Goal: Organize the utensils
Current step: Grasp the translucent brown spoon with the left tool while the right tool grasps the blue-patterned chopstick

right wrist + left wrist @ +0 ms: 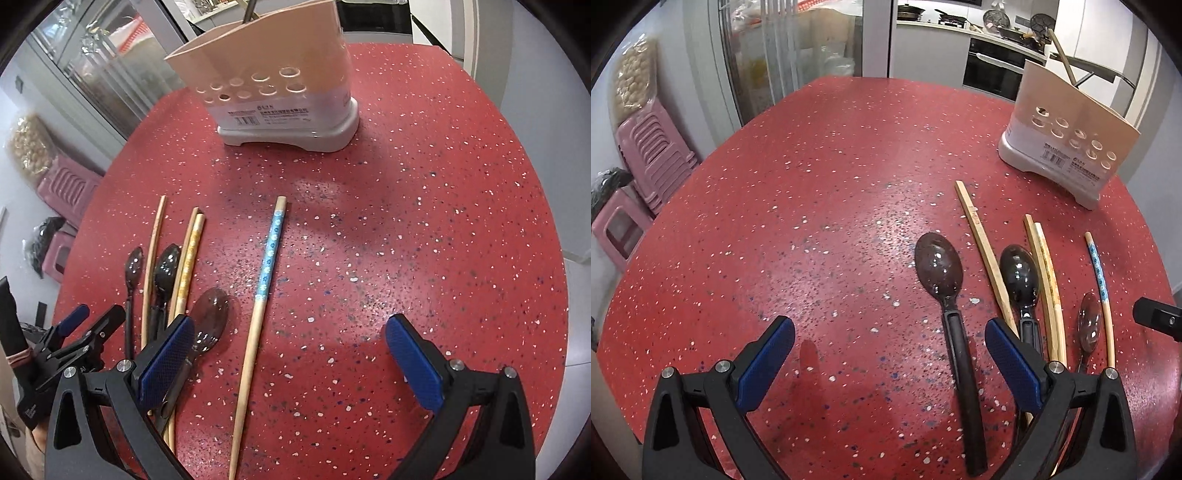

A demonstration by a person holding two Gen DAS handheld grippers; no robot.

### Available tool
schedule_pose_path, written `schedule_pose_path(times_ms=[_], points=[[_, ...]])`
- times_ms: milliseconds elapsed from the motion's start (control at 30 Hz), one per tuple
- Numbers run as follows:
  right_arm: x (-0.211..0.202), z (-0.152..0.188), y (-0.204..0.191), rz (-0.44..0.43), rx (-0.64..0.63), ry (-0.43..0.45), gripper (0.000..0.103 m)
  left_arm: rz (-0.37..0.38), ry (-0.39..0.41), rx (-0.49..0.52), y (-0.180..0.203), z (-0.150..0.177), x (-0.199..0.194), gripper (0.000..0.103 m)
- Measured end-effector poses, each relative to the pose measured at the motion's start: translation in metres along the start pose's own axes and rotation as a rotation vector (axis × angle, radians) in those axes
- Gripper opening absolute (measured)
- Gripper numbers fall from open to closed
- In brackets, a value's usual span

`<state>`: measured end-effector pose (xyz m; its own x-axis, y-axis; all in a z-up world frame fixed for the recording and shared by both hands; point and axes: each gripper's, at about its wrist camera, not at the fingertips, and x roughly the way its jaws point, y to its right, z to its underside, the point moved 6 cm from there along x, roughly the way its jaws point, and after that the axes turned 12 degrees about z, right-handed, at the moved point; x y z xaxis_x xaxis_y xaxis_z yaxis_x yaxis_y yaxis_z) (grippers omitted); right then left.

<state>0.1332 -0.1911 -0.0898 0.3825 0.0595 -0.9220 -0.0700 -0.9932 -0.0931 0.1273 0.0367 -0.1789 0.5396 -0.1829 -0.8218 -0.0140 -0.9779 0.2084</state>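
Utensils (1019,280) on red table (812,221), handles cut off btm, both hand-held grippers (290,365) released

table (812,184): red, white-speckled top, rounded edge, fills most of both views
pink stools (653,155): stacked, 9 o'clock in left view, beside table edge
small pink stool (618,225): just below the stack, dark bag (607,184) on top
bag of pale round items (629,81): 10 o'clock, resting on the stack
glass door (786,48): 12 o'clock, shelves blurred behind it
kitchen counter (967,29): 1 o'clock, pans (910,11) on it
oven (997,70): dark, under the counter
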Motion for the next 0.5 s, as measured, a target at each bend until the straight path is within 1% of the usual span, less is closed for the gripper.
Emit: schedule_pose_path(times_ms=[67,133,233,300,400,500], points=[[0.003,-0.003,-0.002,0.005,-0.004,-0.008,0.100,0.000,-0.006,0.004,-0.002,0.004,0.006,0.103],[0.005,-0.005,-0.003,0.020,-0.013,-0.013,0.098,0.001,-0.012,0.005,-0.001,0.001,0.014,0.103],[0.010,-0.011,-0.007,0.040,-0.022,-0.022,0.090,0.002,-0.017,0.011,0.000,-0.001,0.024,0.103],[0.014,-0.015,-0.009,0.056,-0.028,-0.031,0.079,0.000,-0.025,0.016,-0.002,0.002,0.025,0.103],[0.020,-0.021,-0.015,0.081,-0.051,-0.040,0.072,-0.006,-0.051,0.016,-0.005,0.007,0.033,0.103],[0.024,-0.027,-0.022,0.104,-0.083,-0.043,0.067,-0.002,-0.054,0.036,-0.001,0.006,0.035,0.103]])
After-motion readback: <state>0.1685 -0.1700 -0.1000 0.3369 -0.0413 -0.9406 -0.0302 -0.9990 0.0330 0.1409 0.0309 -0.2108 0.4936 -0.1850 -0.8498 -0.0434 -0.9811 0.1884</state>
